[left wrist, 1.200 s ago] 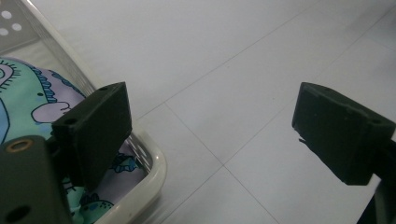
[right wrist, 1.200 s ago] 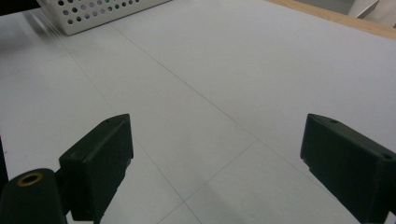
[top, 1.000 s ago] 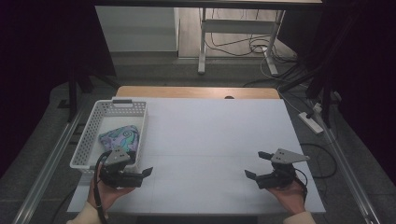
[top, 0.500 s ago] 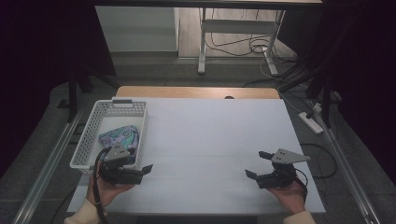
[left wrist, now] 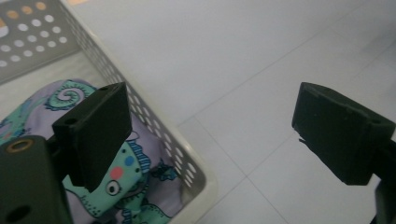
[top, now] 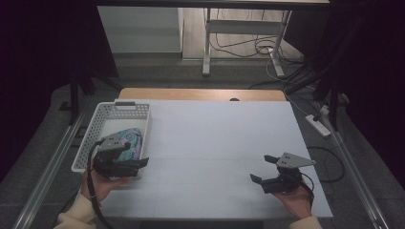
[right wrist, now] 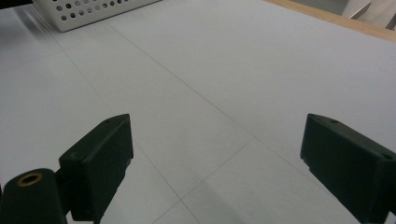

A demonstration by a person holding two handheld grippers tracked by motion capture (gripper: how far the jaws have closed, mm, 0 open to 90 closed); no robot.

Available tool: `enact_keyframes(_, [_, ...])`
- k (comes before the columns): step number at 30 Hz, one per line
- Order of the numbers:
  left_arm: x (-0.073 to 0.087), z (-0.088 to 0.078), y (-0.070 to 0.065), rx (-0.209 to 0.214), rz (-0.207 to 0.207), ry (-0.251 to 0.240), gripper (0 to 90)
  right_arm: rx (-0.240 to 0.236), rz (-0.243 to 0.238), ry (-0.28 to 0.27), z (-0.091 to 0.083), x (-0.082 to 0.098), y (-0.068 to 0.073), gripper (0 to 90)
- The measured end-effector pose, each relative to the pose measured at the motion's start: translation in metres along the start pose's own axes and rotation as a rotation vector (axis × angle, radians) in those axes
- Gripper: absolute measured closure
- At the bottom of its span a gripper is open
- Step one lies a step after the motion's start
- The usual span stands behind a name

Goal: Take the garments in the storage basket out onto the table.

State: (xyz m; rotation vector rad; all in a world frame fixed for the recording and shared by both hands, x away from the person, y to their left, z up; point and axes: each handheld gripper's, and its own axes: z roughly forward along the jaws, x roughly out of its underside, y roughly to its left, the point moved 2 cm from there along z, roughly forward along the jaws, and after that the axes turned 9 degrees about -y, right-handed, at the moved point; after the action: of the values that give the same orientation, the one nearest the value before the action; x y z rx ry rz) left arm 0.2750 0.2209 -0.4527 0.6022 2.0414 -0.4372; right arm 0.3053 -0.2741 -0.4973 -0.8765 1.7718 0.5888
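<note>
A white perforated basket [top: 94, 128] sits at the table's left side, with a patterned purple and teal cloth [top: 130, 140] lying inside it. My left gripper [top: 138, 153] hovers open over the basket's near right corner. In the left gripper view, one jaw hangs above the cloth [left wrist: 135, 186] and the other above the table, with the basket rim [left wrist: 156, 133] between them and the left gripper [left wrist: 210, 116] holding nothing. My right gripper [top: 262, 168] is open and empty above the table's near right part. In its own view, the right gripper [right wrist: 215, 140] faces bare white tabletop.
The white tabletop [top: 215, 138] has a wooden strip [top: 200, 94] along its far edge. Beyond it stand a metal table leg [top: 207, 43] and loose cables on the floor, with a power strip [top: 319, 124] at the right. The basket [right wrist: 88, 11] appears far off in the right gripper view.
My left gripper has moved a little left and farther away, and now hangs over the basket's near right corner. The right gripper has stayed where it was.
</note>
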Motion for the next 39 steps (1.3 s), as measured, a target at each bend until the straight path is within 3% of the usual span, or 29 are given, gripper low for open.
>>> enact_keyframes(15, [-0.004,-0.001,0.028,-0.04,-0.063,0.022,11.6,0.011,0.002,0.004,0.0,0.002,-0.003,9.7])
enact_keyframes(39, [-0.008,0.001,0.063,-0.107,-0.084,0.075,11.5,0.023,-0.002,0.014,0.0,0.004,-0.004,9.6])
